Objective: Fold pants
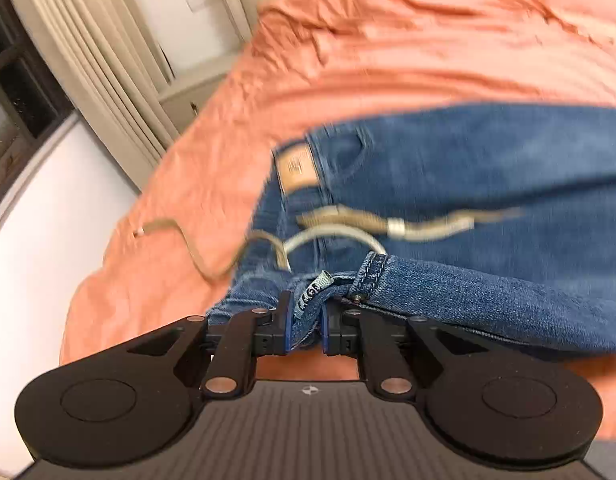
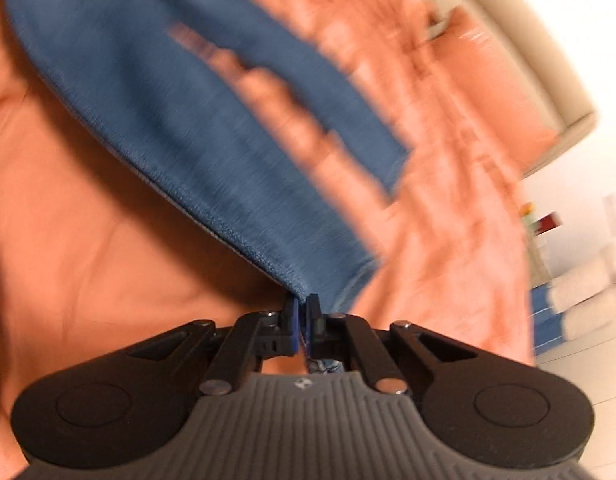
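Note:
Blue denim pants (image 1: 488, 176) lie across an orange bed sheet (image 1: 388, 48). A tan leather patch (image 1: 298, 168) and a tan and white drawstring (image 1: 388, 224) mark the waist end. My left gripper (image 1: 304, 320) is shut on the waistband with its label, lifted off the sheet. In the right wrist view my right gripper (image 2: 304, 320) is shut on the seamed edge of a pant leg (image 2: 188, 120), which stretches away up and to the left above the sheet (image 2: 88, 260). Both views are motion-blurred.
A beige radiator (image 1: 92, 60) and a dark window (image 1: 16, 92) stand beyond the bed's left edge. In the right wrist view a beige headboard (image 2: 540, 60) is at the far right, with blue and white items (image 2: 580, 300) on the floor beside the bed.

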`<state>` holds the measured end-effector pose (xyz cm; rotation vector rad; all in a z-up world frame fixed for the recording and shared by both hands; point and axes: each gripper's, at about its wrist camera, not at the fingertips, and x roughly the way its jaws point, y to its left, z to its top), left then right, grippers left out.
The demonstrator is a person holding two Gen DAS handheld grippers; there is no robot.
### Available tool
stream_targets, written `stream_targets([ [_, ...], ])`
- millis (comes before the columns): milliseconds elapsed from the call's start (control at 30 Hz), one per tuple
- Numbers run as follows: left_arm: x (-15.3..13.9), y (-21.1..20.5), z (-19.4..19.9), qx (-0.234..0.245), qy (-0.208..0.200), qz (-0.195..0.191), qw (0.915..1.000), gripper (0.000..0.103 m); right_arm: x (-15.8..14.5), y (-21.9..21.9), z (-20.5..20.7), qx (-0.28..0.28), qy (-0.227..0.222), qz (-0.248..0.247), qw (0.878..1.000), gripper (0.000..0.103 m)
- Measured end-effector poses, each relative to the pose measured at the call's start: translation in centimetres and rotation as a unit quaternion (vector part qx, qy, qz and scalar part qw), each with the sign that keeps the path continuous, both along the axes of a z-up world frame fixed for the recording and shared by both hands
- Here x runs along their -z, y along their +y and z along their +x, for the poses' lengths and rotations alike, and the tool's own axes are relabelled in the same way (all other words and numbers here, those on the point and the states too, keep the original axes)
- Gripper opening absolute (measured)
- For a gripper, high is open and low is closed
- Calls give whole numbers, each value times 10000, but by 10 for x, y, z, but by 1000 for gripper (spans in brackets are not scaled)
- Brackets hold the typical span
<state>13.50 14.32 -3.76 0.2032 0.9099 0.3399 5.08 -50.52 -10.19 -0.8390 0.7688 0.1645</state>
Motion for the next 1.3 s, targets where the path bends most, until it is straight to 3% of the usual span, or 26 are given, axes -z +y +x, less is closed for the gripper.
stream_targets([
  [200, -46, 11, 2, -136, -746, -145, 9970, 13, -110, 15, 6, 280, -1222, 509, 9908, 0],
  [300, -61, 18, 15, -110, -919, -231, 9954, 13, -146, 16, 21, 584, -1452, 658, 9855, 0],
  [367, -63, 19, 34, -74, -940, -185, 9954, 13, -152, 16, 45, 869, -1344, 706, 9846, 0],
  [500, -57, 18, 80, -41, -887, -134, 9960, 13, -130, 27, 113, 1249, -1065, 374, 9857, 0],
  [700, -40, 28, 154, -83, -628, -150, 9979, 13, -93, 29, 216, 1522, -676, 266, 9857, 0],
  [967, 29, 46, 249, -354, 180, -442, 9982, 13, -27, 32, 341, 1669, -52, 43, 9860, 0],
  [1133, 74, 48, 279, -342, 585, -315, 9972, 13, 26, 39, 392, 1730, 350, -193, 9841, 0],
  [1300, 89, 48, 286, -324, 676, -275, 9968, 13, 64, 42, 409, 1847, 551, -223, 9810, 0],
])
